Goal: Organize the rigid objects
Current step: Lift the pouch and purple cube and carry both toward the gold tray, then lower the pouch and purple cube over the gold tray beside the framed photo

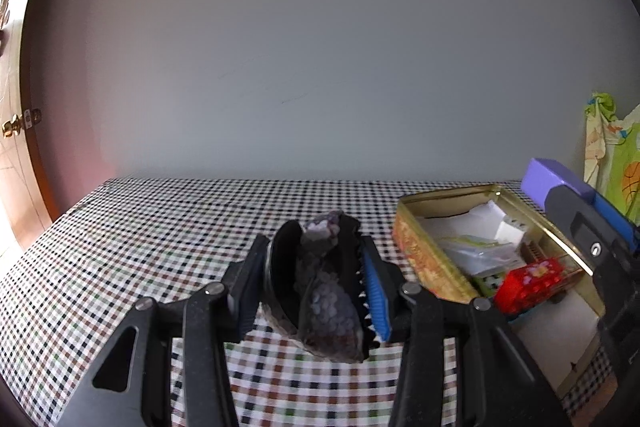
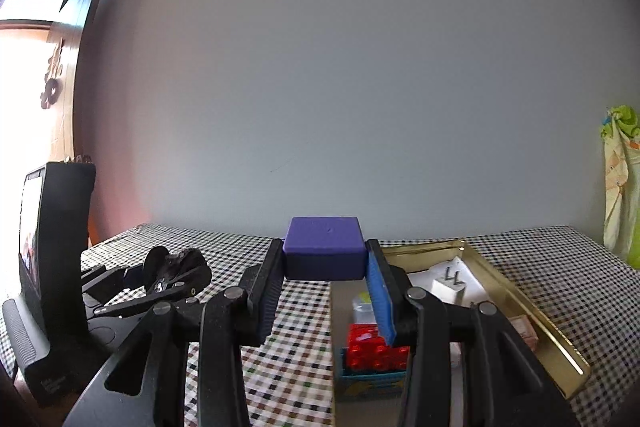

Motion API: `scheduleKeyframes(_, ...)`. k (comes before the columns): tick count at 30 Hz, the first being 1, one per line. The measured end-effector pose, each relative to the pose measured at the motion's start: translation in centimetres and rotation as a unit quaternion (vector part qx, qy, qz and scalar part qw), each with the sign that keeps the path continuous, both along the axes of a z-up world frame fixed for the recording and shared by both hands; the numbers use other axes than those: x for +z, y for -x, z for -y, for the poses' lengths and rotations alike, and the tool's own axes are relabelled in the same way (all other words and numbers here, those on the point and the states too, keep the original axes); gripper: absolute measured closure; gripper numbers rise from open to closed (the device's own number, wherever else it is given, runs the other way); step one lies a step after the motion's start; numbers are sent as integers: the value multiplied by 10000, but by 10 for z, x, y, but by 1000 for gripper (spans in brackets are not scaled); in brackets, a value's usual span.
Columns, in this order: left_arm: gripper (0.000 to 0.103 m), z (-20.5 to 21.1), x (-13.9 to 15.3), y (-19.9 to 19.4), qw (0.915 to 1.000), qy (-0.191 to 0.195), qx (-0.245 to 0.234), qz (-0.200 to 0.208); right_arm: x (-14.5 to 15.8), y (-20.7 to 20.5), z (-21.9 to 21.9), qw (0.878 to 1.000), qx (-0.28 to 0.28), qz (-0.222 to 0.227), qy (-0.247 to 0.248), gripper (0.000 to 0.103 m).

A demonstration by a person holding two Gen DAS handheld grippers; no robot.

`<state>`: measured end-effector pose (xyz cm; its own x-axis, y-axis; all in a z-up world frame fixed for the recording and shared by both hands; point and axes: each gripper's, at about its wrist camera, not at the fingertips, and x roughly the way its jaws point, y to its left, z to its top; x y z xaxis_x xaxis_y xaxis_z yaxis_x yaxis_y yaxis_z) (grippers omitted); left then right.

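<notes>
My left gripper (image 1: 314,245) is shut on a dark toothed hair clip (image 1: 328,303) with a purplish scaly pattern, held above the checked tablecloth (image 1: 140,235). My right gripper (image 2: 324,247) is shut on a purple square box (image 2: 323,245), held above the cloth just left of an open gold tin (image 2: 524,303). In the left wrist view the tin (image 1: 414,247) lies to the right, and the purple box (image 1: 556,179) hangs over its far end. In the right wrist view the left gripper (image 2: 172,273) with the clip (image 2: 182,261) is low on the left.
The tin holds a red studded box (image 2: 370,349), white paper and a small white block (image 2: 448,287). A black screen-like device (image 2: 56,227) stands at the table's left edge. A bare wall runs behind the table. A green patterned cloth (image 2: 622,163) hangs at the far right.
</notes>
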<state>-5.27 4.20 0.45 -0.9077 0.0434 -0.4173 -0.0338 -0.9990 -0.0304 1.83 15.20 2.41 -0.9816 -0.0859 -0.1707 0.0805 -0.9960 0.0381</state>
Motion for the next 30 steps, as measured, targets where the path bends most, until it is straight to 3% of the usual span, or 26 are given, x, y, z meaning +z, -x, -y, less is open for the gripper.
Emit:
scheduleKeyframes(13, 59, -50, 31, -2, 9984, 62, -481, -306, 4, -4, -59, 9981, -574, -149, 176, 60)
scheduleKeyframes(30, 59, -114, 35, 8, 9929, 57, -1127, -367, -1, 1, -123, 9926, -1208, -73, 102, 60)
